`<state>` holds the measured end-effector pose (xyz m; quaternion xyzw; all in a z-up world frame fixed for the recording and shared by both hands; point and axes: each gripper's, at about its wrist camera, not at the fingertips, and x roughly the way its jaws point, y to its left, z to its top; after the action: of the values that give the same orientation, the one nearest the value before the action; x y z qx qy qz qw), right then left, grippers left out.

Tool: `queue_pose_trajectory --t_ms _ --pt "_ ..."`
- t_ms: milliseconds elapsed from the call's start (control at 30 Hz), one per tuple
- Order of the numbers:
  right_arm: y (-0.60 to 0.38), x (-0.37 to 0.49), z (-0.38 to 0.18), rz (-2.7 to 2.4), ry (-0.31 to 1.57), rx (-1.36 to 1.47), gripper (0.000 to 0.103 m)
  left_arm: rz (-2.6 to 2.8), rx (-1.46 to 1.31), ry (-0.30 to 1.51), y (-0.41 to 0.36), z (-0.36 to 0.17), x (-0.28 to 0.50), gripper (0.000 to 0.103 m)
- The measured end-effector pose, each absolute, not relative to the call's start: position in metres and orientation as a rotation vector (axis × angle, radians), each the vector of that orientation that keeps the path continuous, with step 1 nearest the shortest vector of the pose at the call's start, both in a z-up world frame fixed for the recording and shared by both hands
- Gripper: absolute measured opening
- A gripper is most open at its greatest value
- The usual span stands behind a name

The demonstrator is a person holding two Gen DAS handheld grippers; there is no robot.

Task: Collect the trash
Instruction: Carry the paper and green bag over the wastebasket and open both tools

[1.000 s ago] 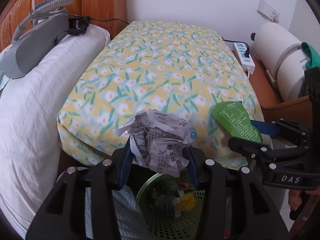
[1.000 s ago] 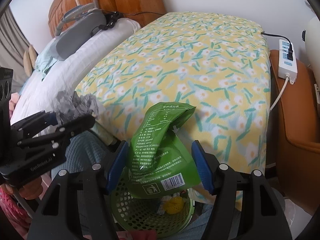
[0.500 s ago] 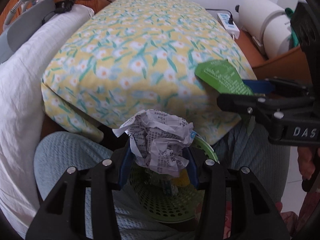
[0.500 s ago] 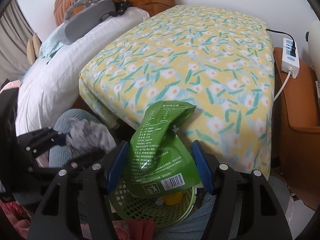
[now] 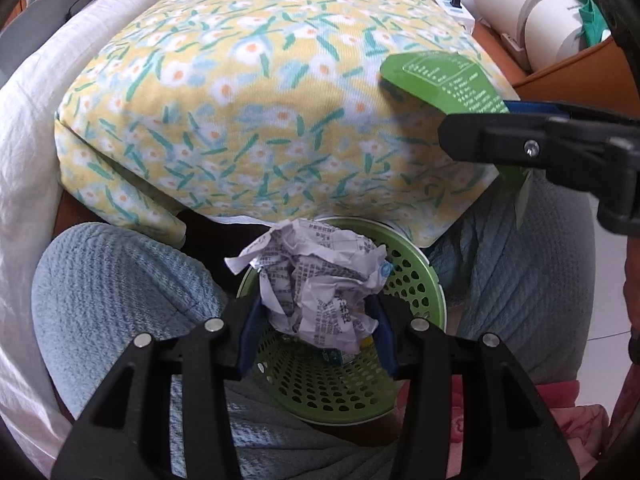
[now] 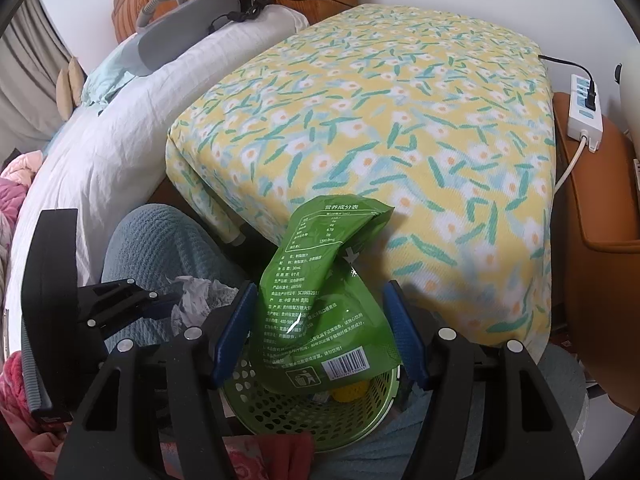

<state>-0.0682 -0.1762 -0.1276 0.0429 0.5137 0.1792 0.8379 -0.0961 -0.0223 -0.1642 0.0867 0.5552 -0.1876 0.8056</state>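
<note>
Holding two trash items over the green perforated plastic basket (image 5: pixel 412 276).
Left gripper (image 5: pixel 316 326) clamps a crumpled ball of printed white paper (image 5: pixel 320 280); right gripper (image 6: pixel 320 330) clamps a green foil snack pouch (image 6: pixel 320 300), beside the yellow floral mattress (image 6: pixel 400 120).

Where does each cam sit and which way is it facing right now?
Left wrist: on the left gripper, looking forward and down at the crumpled paper it clamps over the green basket; the person's knees and the right gripper show.
Right wrist: on the right gripper, facing the floral cushion, clamping the green pouch above the basket; the left gripper shows at left.
Shared: basket, cushion, both pieces of trash, each other's gripper.
</note>
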Motion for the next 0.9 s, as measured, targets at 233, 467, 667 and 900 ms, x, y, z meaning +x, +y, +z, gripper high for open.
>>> queue_pose_trajectory --t_ms 233,467,667,900 --pt "-0.176 -0.066 -0.129 0.392 1.094 0.090 0.065 -0.404 0.200 1.202 -0.027 -0.170 -0.094 0.046" --pt "-0.177 -0.063 -0.131 0.401 1.102 0.084 0.065 -0.409 0.228 1.203 -0.029 -0.175 -0.094 0.046" --pt "-0.177 -0.062 -0.131 0.402 1.106 0.081 0.065 -0.413 0.233 1.201 -0.030 -0.175 -0.094 0.046" --pt "-0.177 -0.062 -0.132 0.402 1.108 0.080 0.065 -0.410 0.232 1.202 -0.030 -0.175 -0.094 0.046"
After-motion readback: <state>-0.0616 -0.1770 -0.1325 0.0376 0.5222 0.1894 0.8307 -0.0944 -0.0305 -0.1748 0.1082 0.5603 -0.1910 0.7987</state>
